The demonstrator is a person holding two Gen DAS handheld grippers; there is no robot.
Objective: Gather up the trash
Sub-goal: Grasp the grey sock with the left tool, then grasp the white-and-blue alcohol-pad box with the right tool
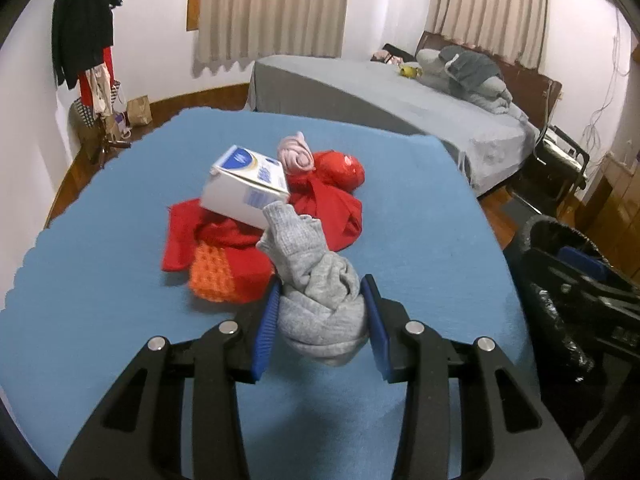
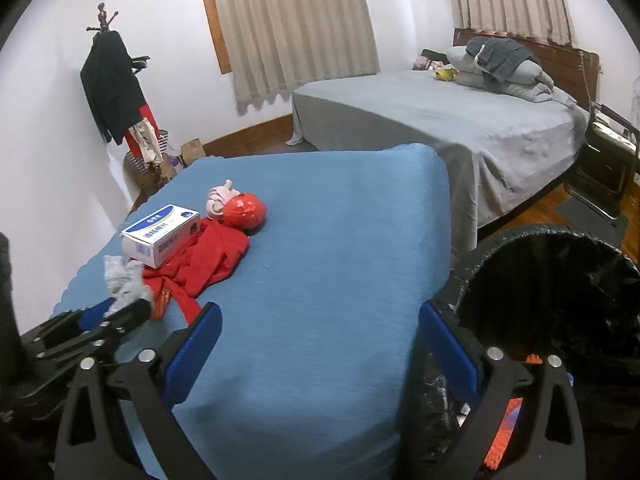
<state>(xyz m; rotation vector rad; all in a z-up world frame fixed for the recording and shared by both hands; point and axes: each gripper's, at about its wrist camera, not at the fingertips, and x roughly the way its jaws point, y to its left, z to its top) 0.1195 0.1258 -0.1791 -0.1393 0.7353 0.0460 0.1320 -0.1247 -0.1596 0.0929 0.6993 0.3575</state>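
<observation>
here the left gripper [image 1: 320, 312] has its blue fingers [image 1: 266, 332] on both sides of a grey knitted bundle [image 1: 316, 300], which looks like rolled socks or gloves. the fingers press on the sides of the bundle, so it is gripped, and it seems lifted a little above the blue worktop [image 1: 420, 240], though i cannot tell this for sure.

just behind the grey bundle lies a white and blue box [image 1: 244, 188], tilted, resting on a red cloth [image 1: 320, 208]. an orange knitted piece [image 1: 212, 276] lies to the left of the bundle, touching the red cloth. behind the box there is a pink rolled piece [image 1: 296, 152], and beside it a shiny red ball-like wrapper [image 1: 344, 168].

the right gripper [image 2: 320, 344] has its fingers [image 2: 448, 344] wide apart with nothing between them. it hangs over the near right edge of the worktop, well to the right of the bundle. just beside it, at the right of the worktop, stands a black trash bin [image 2: 560, 272] with a dark bag inside. some orange and red things show low in the bin.
</observation>
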